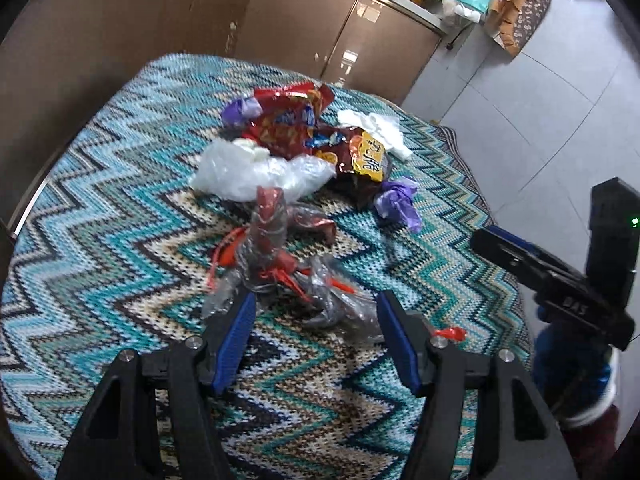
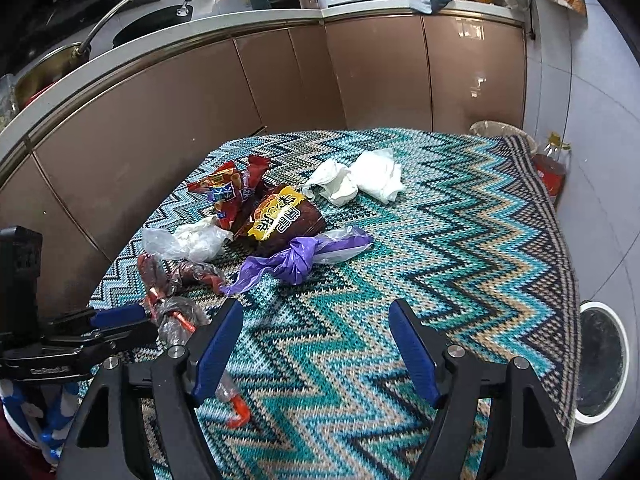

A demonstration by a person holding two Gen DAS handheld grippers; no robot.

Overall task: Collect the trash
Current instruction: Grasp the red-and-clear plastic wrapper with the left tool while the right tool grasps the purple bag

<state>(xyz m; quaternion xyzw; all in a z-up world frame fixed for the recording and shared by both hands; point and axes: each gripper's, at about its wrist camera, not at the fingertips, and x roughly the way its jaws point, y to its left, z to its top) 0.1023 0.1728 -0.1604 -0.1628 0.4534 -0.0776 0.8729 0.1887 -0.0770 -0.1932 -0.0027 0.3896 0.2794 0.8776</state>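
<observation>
Trash lies heaped on a zigzag tablecloth [image 2: 460, 240]: a red snack bag [image 1: 288, 120], a brown and yellow snack bag [image 2: 280, 216], a clear white bag [image 1: 256, 172], white tissues [image 2: 360, 180] and a purple bag [image 2: 296, 260]. Nearest me is a crumpled clear wrapper with red strings [image 1: 276, 268]. My left gripper [image 1: 316, 296] is open, its tips on either side of the wrapper's near end, pads not pressing. My right gripper [image 2: 316, 306] is open and empty, just short of the purple bag. Each gripper shows at the edge of the other's view.
Brown cabinets [image 2: 280, 92] run behind the table under a cluttered counter. To the right, a round white bin [image 2: 600, 360] stands on the floor below the table edge. A lined basket [image 2: 500, 130] and a bottle [image 2: 552, 164] sit past the far corner. A red scrap [image 2: 238, 412] lies near me.
</observation>
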